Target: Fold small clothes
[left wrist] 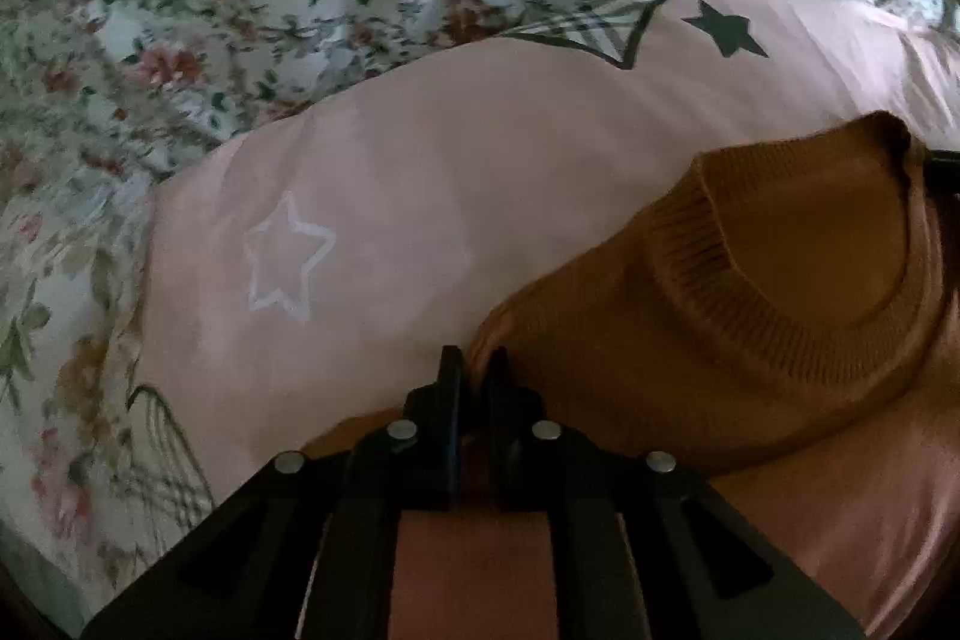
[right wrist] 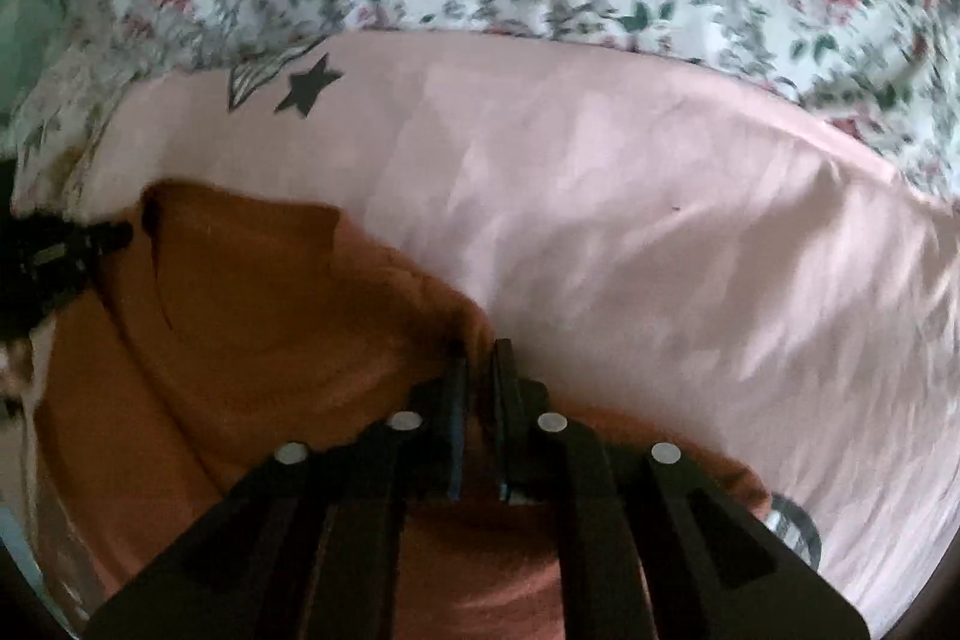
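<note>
Floral bedsheet (left wrist: 180, 10): white cotton-like cloth, pink roses, creased; edges blurred. On it a smooth pink cloth (left wrist: 420, 196) with a white outlined star (left wrist: 285, 259) at left and a solid dark star (left wrist: 727, 28) farther right. Orange sweater (left wrist: 750, 340): fine knit, ribbed round collar, lying on the pink cloth, near side cut off. Left gripper (left wrist: 474, 361): fingers nearly together, pinching a fold of the sweater's left edge. Right gripper (right wrist: 483, 352): fingers nearly together on the sweater's right edge; contact partly hidden.
</note>
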A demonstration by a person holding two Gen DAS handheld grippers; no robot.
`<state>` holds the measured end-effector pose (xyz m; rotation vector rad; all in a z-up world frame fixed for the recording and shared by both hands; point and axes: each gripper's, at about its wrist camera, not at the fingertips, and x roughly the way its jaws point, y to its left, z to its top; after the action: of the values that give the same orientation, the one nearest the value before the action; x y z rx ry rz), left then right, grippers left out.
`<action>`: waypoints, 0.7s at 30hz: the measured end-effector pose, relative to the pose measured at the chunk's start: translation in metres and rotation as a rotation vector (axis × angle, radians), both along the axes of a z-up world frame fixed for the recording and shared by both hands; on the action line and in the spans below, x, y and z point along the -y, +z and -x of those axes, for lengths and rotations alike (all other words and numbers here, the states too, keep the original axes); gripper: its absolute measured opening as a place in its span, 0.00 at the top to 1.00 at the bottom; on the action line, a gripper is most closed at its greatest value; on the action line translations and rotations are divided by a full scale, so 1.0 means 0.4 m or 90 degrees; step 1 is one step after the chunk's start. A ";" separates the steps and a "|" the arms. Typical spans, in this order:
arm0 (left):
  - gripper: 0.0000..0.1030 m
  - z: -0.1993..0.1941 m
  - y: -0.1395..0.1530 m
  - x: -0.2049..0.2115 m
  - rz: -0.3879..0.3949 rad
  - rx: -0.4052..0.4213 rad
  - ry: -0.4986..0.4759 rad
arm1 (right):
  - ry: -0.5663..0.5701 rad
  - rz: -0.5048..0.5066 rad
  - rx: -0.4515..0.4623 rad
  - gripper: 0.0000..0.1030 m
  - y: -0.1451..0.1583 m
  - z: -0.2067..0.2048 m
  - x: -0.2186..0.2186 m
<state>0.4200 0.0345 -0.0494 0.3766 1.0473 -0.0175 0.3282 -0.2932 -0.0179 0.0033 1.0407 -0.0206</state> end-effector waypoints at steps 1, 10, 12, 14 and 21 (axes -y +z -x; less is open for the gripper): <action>0.86 0.019 0.003 0.004 0.005 0.003 0.013 | -0.009 -0.005 0.006 0.77 0.021 0.017 0.007; 0.79 0.285 0.112 -0.053 0.117 0.013 0.060 | -0.051 -0.182 -0.005 0.76 0.058 0.350 0.092; 0.79 0.375 0.111 -0.050 0.152 -0.001 0.064 | -0.074 -0.211 -0.030 0.76 0.027 0.387 0.095; 0.79 0.454 0.091 -0.032 0.183 -0.026 0.069 | -0.101 -0.261 -0.041 0.76 0.009 0.438 0.106; 0.76 0.577 0.039 0.179 0.262 -0.097 -0.027 | -0.137 -0.332 -0.061 0.75 -0.021 0.437 0.094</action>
<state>0.1891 -0.0372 -0.0338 0.0227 1.1541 -0.2998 0.1534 -0.3309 -0.0263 0.5927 1.1132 0.0563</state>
